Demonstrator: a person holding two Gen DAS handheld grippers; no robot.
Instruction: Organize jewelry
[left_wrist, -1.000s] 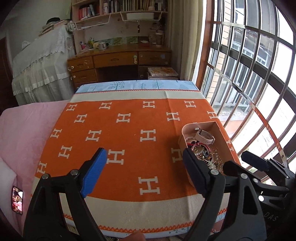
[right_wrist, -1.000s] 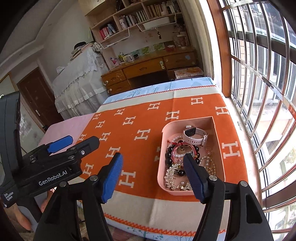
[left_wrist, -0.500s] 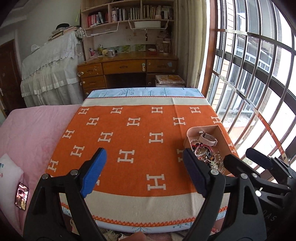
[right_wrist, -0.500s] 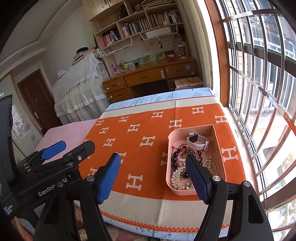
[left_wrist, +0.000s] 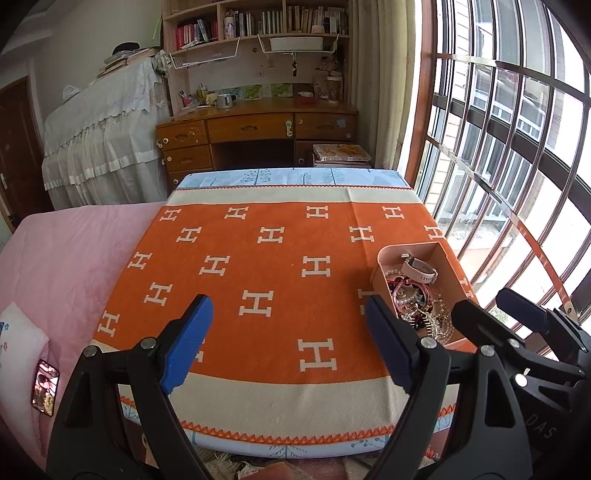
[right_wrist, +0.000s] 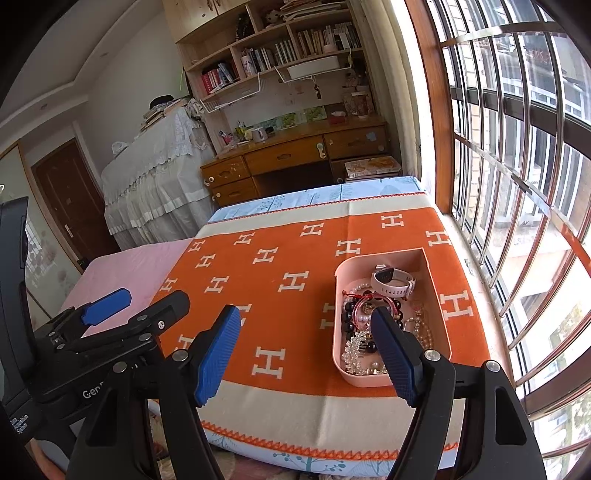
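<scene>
A pink tray (right_wrist: 437, 314) sits on the orange cloth near the table's right front; it also shows in the left wrist view (left_wrist: 452, 273). In it lie a pale pink watch (right_wrist: 393, 282), a red bracelet (right_wrist: 364, 306), dark beads and pearl strands. My left gripper (left_wrist: 286, 347) is open and empty, above the table's front edge, left of the tray. My right gripper (right_wrist: 306, 354) is open and empty, held above the front edge, its right finger overlapping the tray's near end in view.
The table carries an orange cloth with white H marks (left_wrist: 258, 266). A pink bed (left_wrist: 62, 258) lies to the left with a phone (left_wrist: 45, 387) on it. A barred window (right_wrist: 517, 184) runs along the right. A wooden desk (left_wrist: 255, 129) stands behind.
Both grippers have pulled back and risen from the table, so the table and tray look smaller and farther. Both stay open and empty.
</scene>
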